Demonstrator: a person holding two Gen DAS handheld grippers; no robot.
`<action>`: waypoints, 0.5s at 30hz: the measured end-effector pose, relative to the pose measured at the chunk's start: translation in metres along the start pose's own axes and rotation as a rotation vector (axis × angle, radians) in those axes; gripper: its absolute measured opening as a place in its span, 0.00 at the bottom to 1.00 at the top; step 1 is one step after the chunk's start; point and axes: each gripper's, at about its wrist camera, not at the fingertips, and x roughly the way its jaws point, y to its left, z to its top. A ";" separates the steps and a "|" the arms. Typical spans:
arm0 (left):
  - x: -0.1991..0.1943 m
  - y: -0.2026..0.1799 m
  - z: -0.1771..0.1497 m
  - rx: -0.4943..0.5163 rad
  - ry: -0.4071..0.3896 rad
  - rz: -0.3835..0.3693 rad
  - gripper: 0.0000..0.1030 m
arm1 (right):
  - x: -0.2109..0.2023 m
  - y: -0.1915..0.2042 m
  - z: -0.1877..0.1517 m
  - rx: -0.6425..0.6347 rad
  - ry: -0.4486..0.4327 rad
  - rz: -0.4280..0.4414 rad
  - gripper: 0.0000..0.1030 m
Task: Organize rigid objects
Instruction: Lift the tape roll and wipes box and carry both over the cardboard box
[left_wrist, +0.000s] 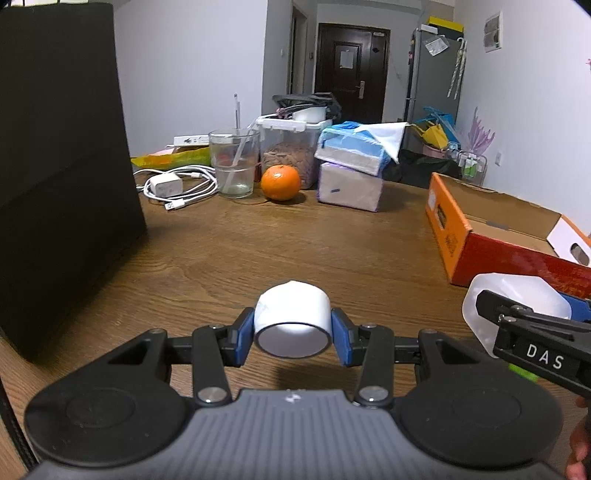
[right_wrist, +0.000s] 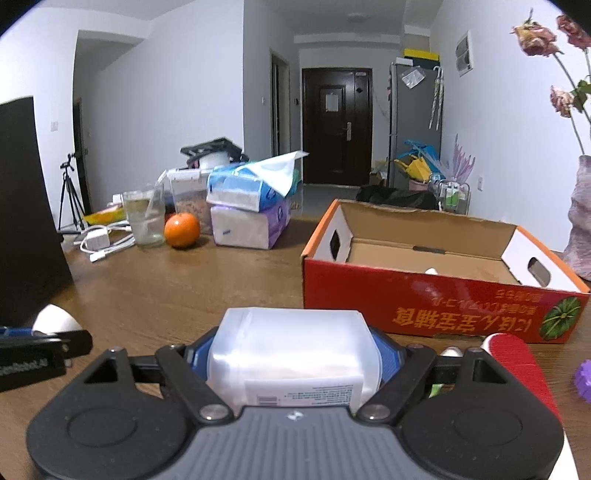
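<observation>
White roll (left_wrist: 293, 317) clamped in L tool (left_wrist: 293, 334); plastic container (right_wrist: 293, 354) in R tool (right_wrist: 295, 360).

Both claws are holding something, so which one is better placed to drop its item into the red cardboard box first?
Right. The right claw, shut on the translucent plastic container, sits just in front of the red cardboard box. The left claw, holding the white tape roll, is farther left.

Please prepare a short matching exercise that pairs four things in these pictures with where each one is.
Things:
1. white roll
2. translucent bottle
3. orange
4. charger

Places:
A. beside the glass
B. in the right gripper
C. among white cable, left of the glass
D. in the left gripper

Pairs: 1-D, 2-B, 3-A, 4-C
</observation>
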 end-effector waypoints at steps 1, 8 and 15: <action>-0.002 -0.003 0.000 0.001 -0.004 -0.005 0.43 | -0.004 -0.002 0.000 0.003 -0.008 -0.002 0.79; -0.015 -0.026 -0.002 0.015 -0.022 -0.039 0.43 | -0.030 -0.017 0.000 0.021 -0.051 -0.012 0.79; -0.027 -0.050 -0.003 0.045 -0.038 -0.057 0.43 | -0.052 -0.034 -0.003 0.033 -0.079 -0.022 0.79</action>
